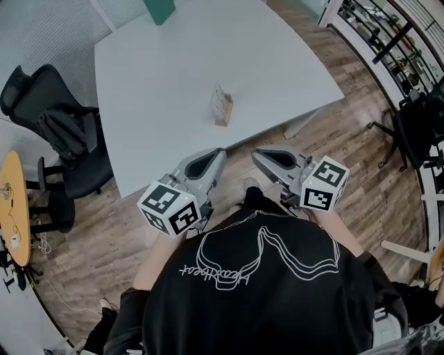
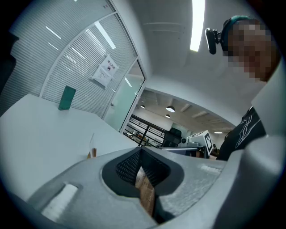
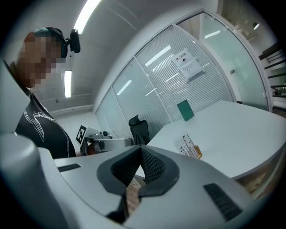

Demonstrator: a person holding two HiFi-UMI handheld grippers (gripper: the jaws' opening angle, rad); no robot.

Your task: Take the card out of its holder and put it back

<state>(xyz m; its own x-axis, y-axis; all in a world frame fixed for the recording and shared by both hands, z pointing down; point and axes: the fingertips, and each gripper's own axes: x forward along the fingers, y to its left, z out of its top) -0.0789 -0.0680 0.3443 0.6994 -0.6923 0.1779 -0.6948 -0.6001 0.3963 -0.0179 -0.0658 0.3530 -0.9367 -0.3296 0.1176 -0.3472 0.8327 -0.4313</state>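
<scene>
Wooden at its base, the card holder (image 1: pixel 223 118) stands on the white worktop (image 1: pixel 159 76), near the edge that faces the person. The pale card (image 1: pixel 219 101) sits upright in it, and nothing touches it. Both grippers are well apart from the holder, off the worktop, and held close in front of the person's black shirt (image 1: pixel 257 291). The left gripper (image 1: pixel 219 152) has its jaws clenched together with nothing between them. In the left gripper view, only the wood floor (image 2: pixel 145 197) shows through the narrow slit below the pads. The right gripper (image 1: pixel 256 154) is in the same state, with its jaws pressed together and empty. The two tips point toward the worktop and lie near each other. At the far end of the worktop stands a green object (image 1: pixel 160 10). To the left of the worktop is a black office chair (image 1: pixel 59 128), and further left is a round wooden side table (image 1: pixel 15 201).
</scene>
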